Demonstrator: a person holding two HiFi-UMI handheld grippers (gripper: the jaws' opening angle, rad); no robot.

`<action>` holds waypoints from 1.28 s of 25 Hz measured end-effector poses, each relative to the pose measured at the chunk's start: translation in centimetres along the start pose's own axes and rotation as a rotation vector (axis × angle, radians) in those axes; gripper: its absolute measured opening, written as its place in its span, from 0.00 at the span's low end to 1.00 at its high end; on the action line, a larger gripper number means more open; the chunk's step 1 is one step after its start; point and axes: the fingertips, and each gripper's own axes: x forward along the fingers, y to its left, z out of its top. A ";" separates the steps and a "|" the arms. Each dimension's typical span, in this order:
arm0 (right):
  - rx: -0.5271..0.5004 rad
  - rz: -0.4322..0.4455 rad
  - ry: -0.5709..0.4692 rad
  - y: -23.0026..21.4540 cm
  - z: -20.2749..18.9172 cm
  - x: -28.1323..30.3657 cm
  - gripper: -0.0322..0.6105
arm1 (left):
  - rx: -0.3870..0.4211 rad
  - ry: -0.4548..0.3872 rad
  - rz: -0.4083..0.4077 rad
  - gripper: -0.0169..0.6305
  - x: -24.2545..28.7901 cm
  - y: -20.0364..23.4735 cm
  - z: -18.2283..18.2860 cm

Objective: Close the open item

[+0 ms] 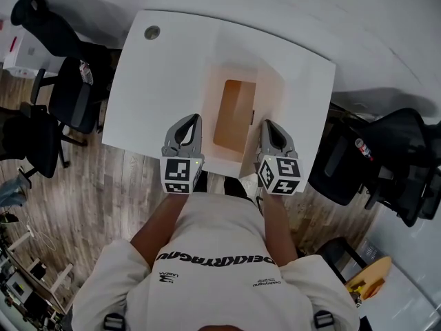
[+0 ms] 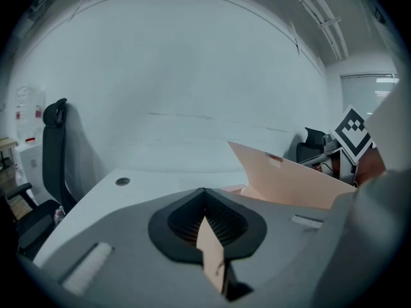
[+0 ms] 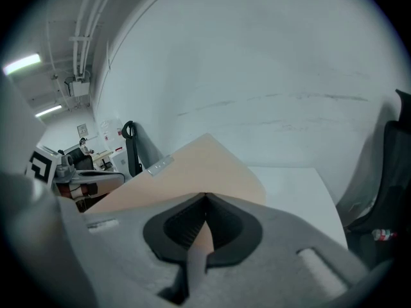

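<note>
Left gripper (image 1: pixel 192 121) was closed, with its jaws pinched on a thin cardboard edge (image 2: pixel 211 256) at the near left side of the cardboard box (image 1: pixel 234 113). The left gripper view showed the pads pressed on that strip and no gap between them.

Right gripper (image 1: pixel 268 127) was also closed, clamped on the box's right flap (image 3: pixel 192 172). In the right gripper view the flap rose out of the jaws and up to the left.

The box sat open at the middle of the white table (image 1: pixel 151 81), toward the near edge. Its flaps were spread and its tan inside was in view. The two grippers were at its near corners, one on each side.

Writing:
- The marker cubes (image 1: pixel 177 174) carried black-and-white square codes only.
- The print across the person's shirt (image 1: pixel 213 257) read upside down and I couldn't read it for sure.
- A pale tape strip (image 3: pixel 157 165) on the flap showed no readable text.
- A red-and-white label (image 1: pixel 362 149) on the right-hand office chair (image 1: pixel 348 164) was too small to read.
</note>
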 end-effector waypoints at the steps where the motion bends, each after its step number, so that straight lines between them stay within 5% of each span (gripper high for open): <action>1: -0.002 0.001 0.007 0.0 -0.2 0.2 0.05 | 0.005 0.006 0.000 0.02 0.2 0.1 -0.2; 32: -0.012 0.012 0.177 1.2 -5.0 4.1 0.05 | -0.084 0.233 -0.040 0.02 4.2 3.2 -9.3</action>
